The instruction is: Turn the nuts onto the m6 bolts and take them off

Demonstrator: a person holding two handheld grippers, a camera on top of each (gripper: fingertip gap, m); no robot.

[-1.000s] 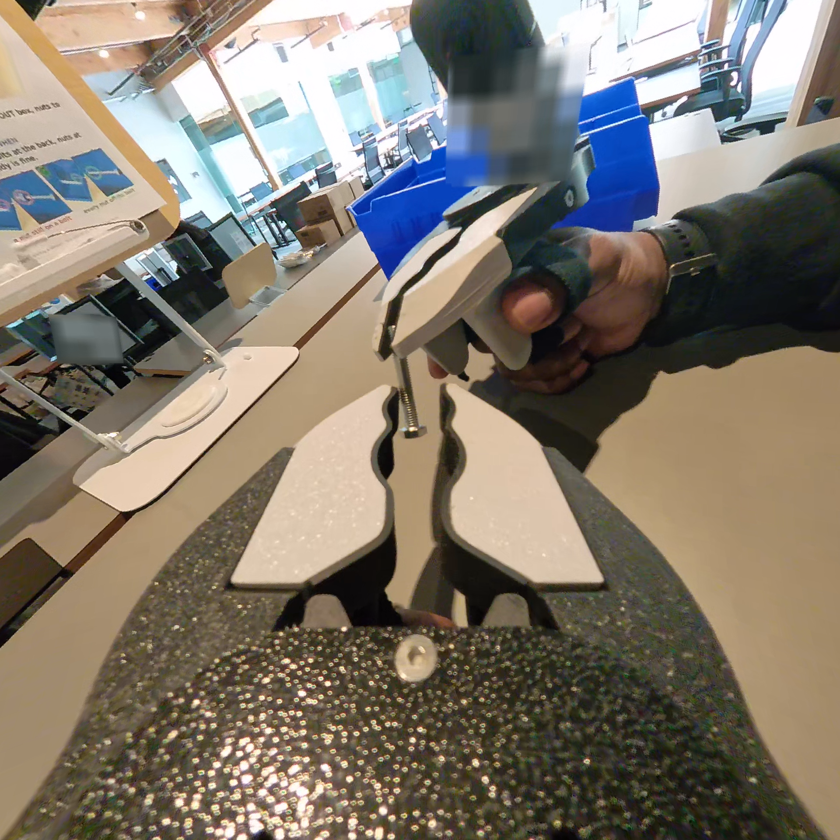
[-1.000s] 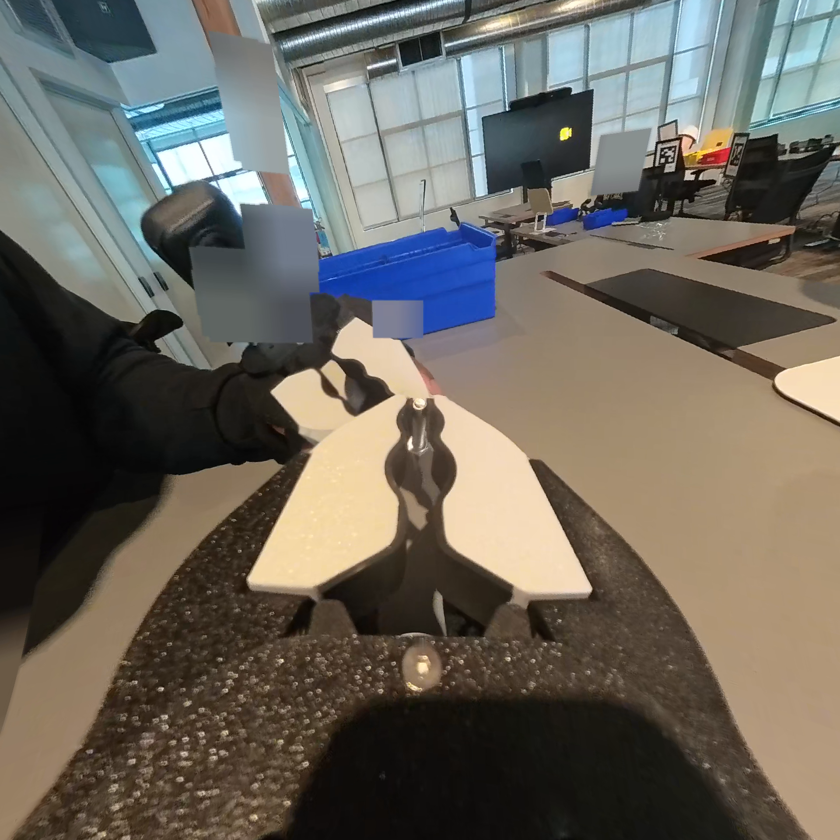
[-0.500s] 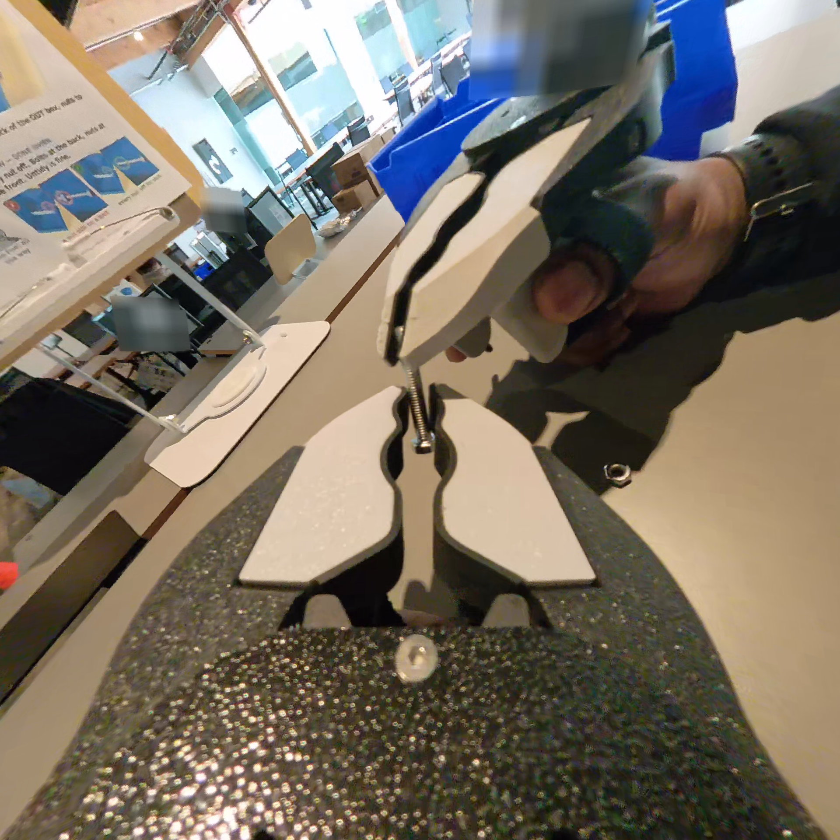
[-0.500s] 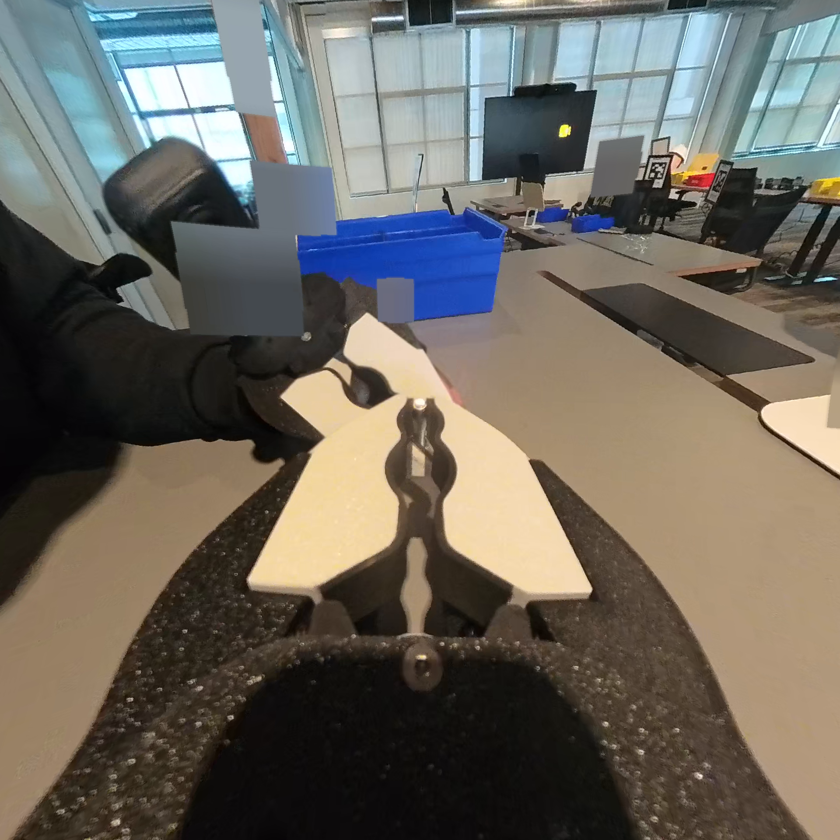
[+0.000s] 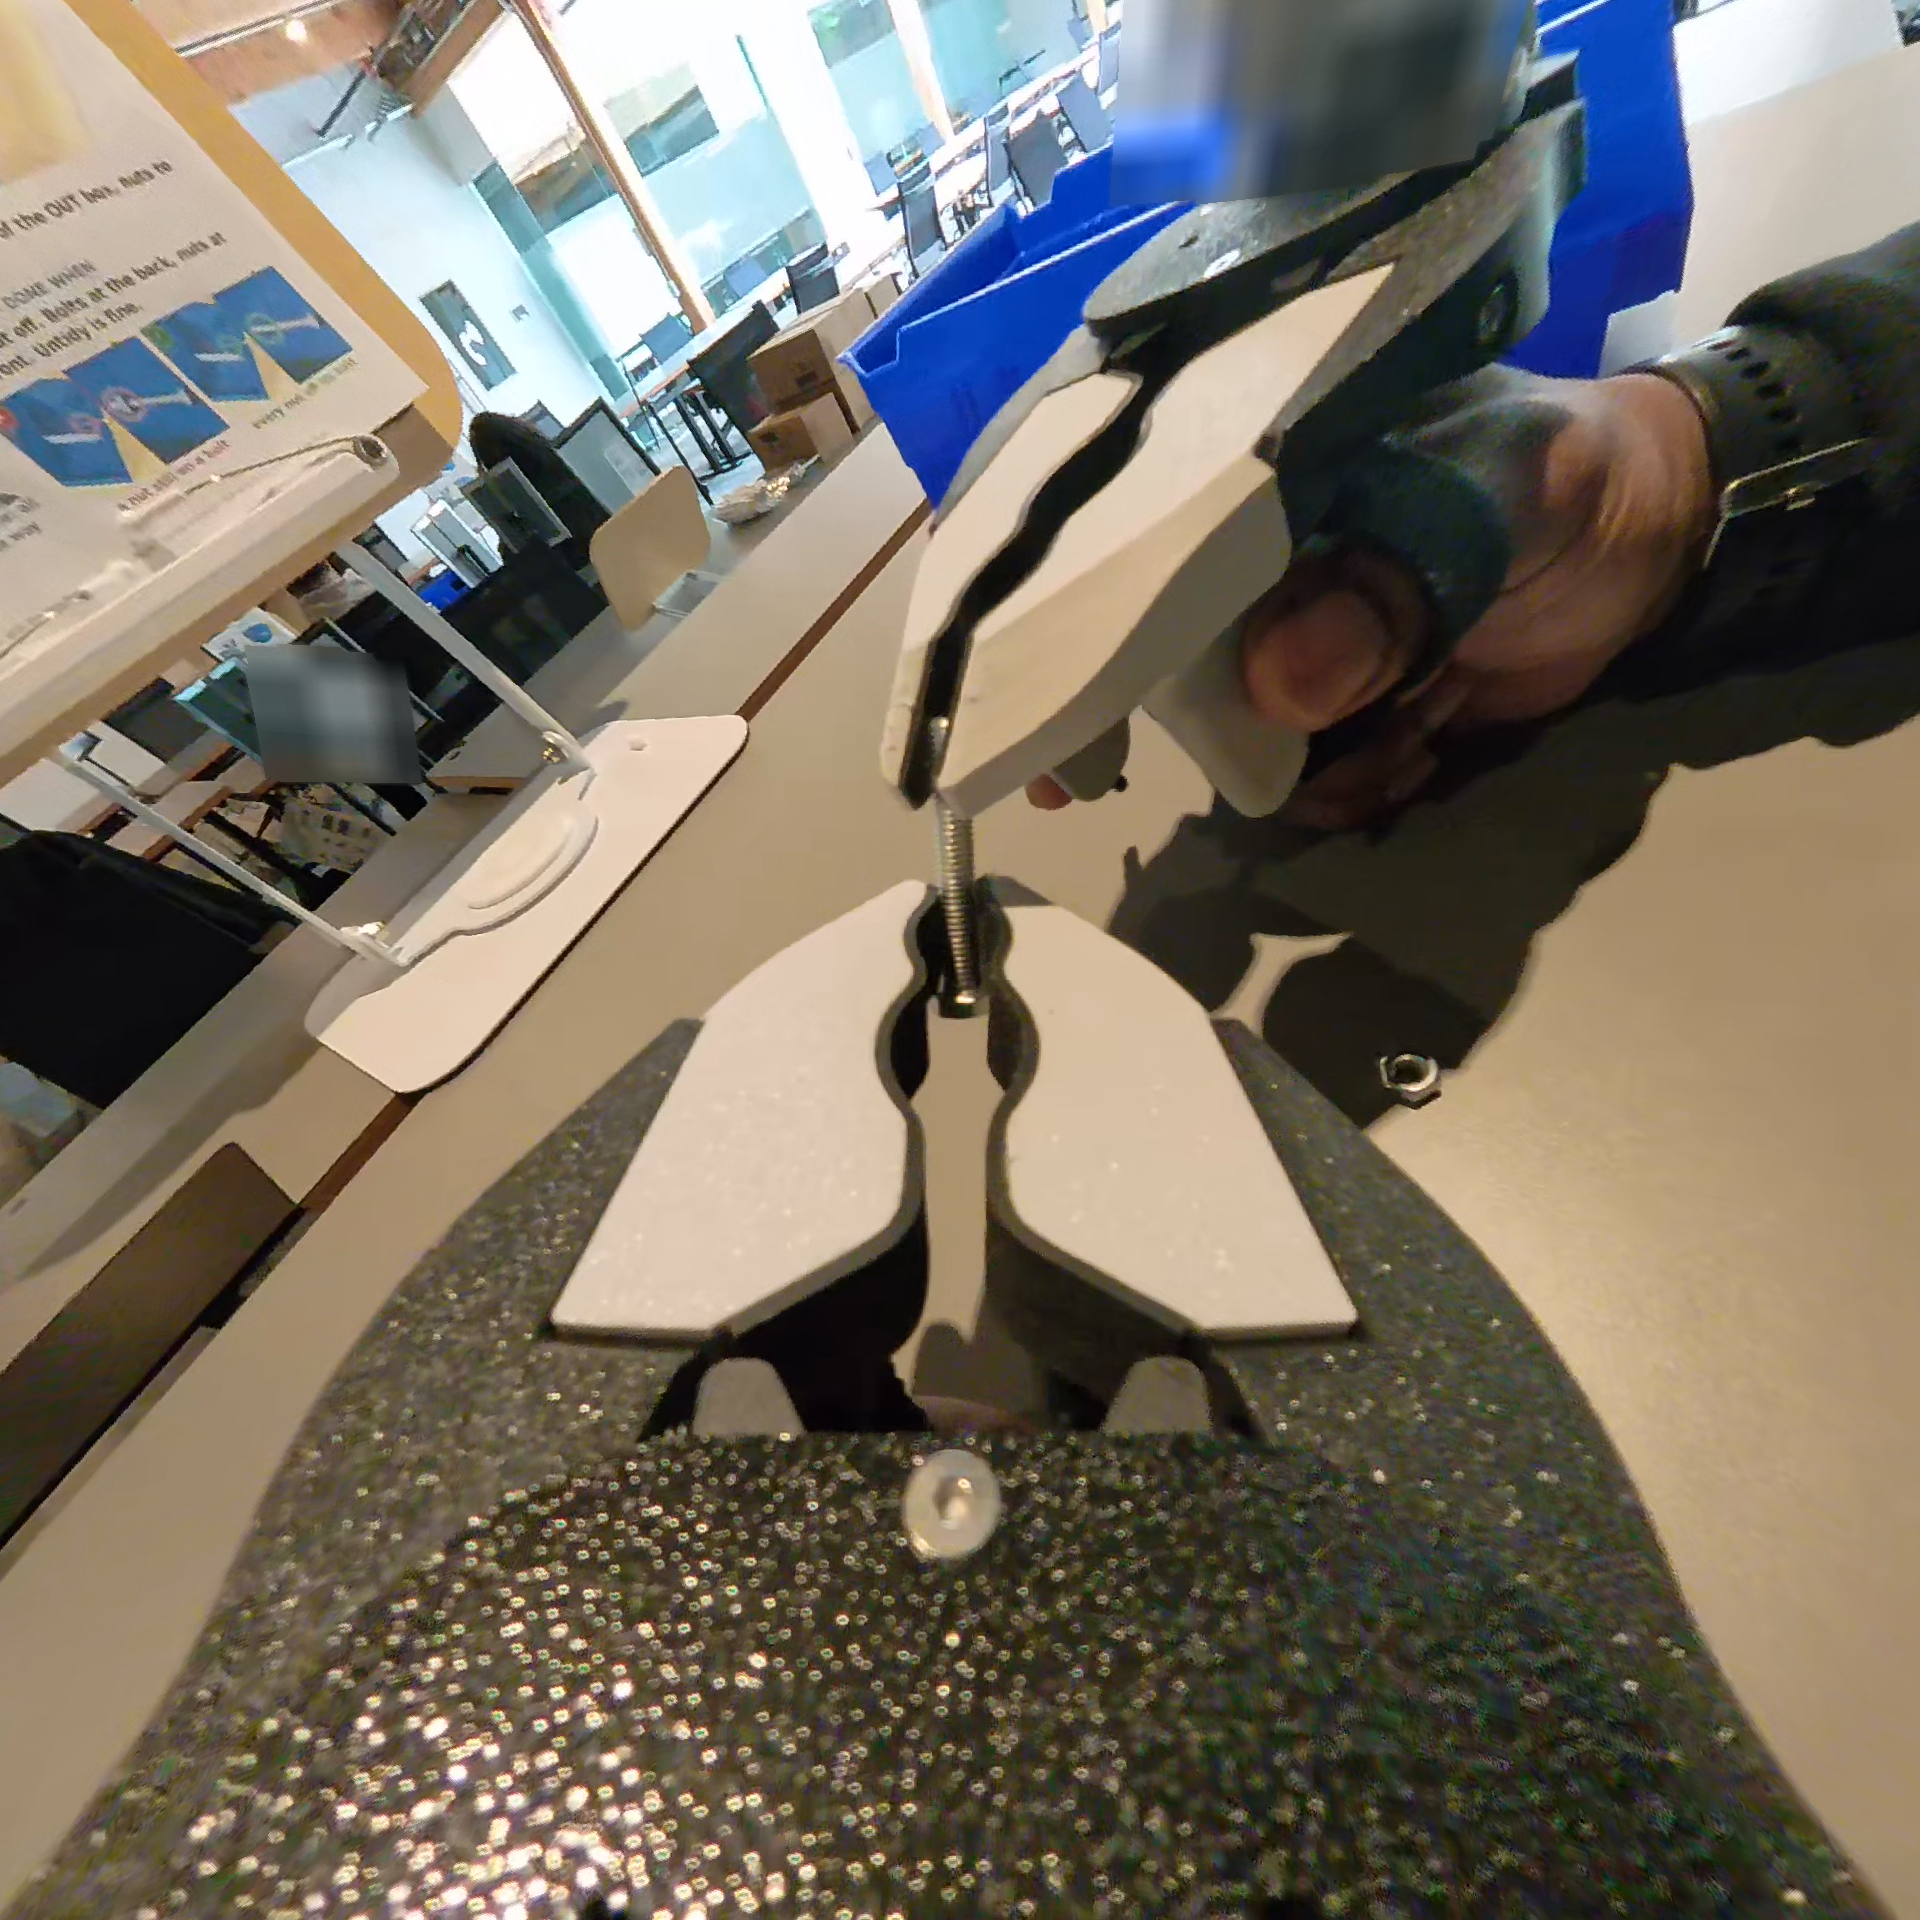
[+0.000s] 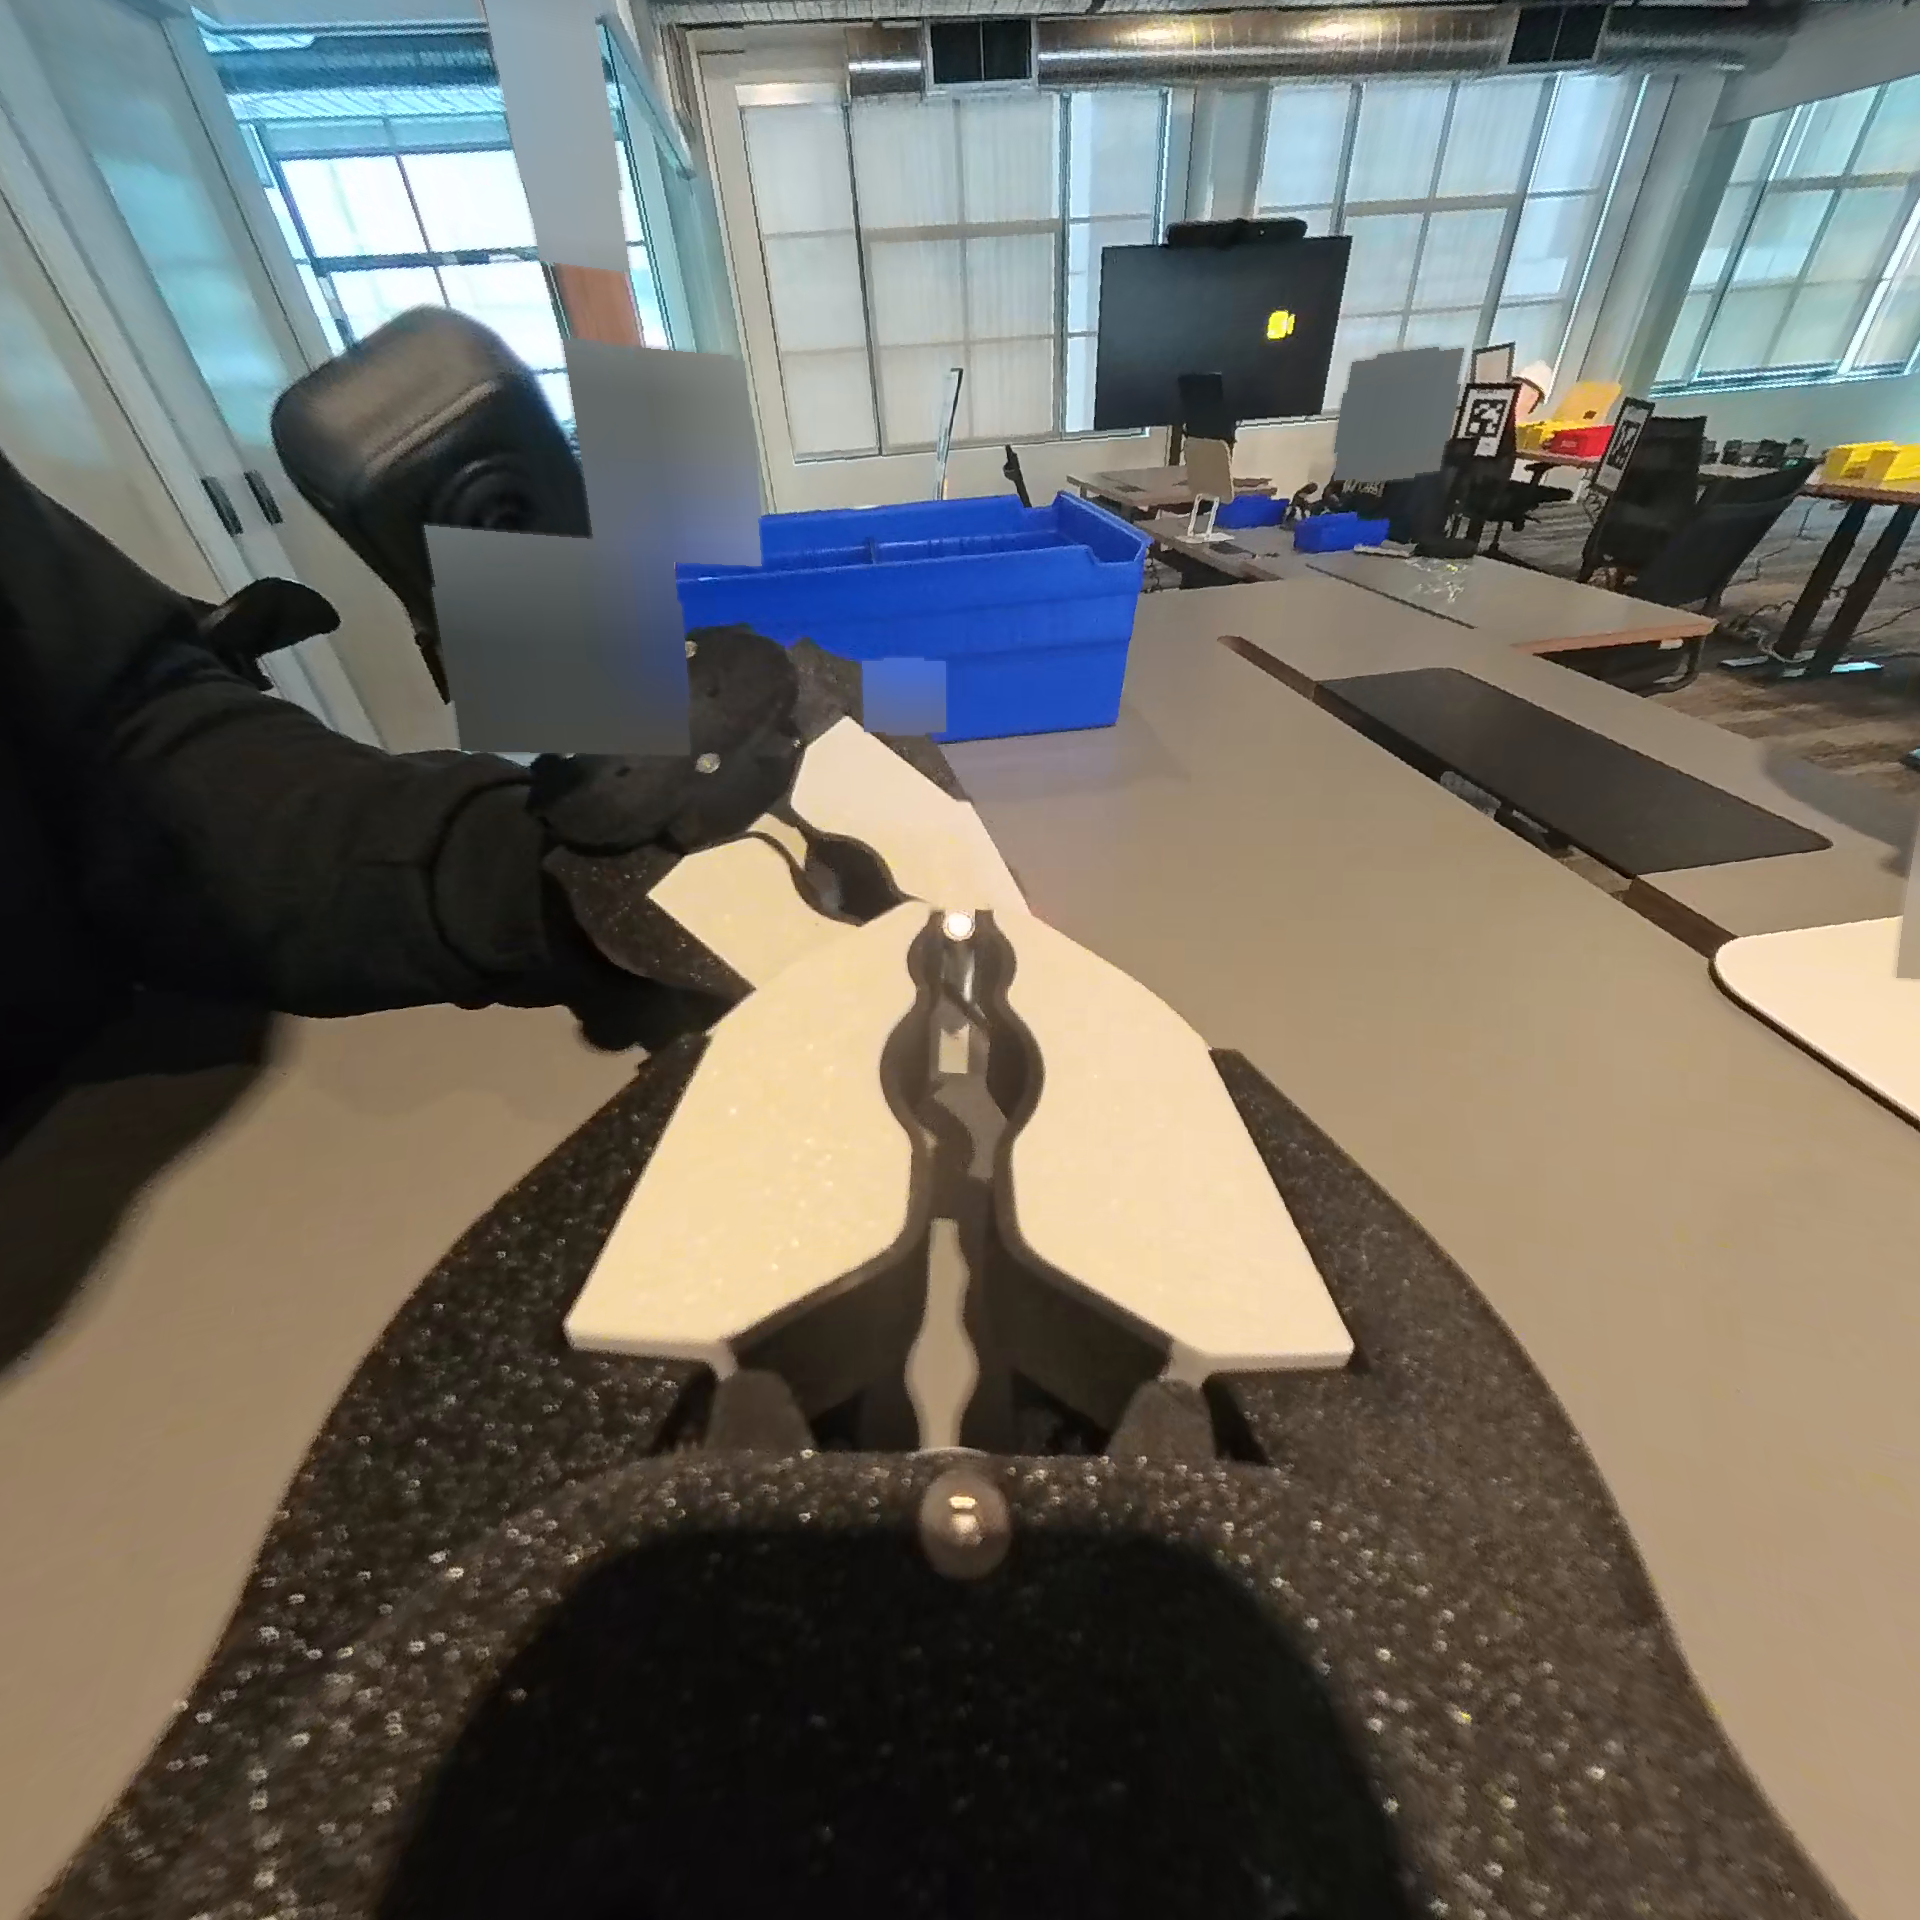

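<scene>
Bolt [image 5: 958,914] lowered into left gripper [image 5: 961,935], grey table [image 5: 1610,1351]

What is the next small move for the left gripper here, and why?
Probably close the left gripper on the lower end of the bolt. The right gripper is shut on the bolt's top and holds it about upright. The lower end sits between the left fingers, which look slightly apart, not yet clamping. A loose nut lies on the table nearby.
</scene>
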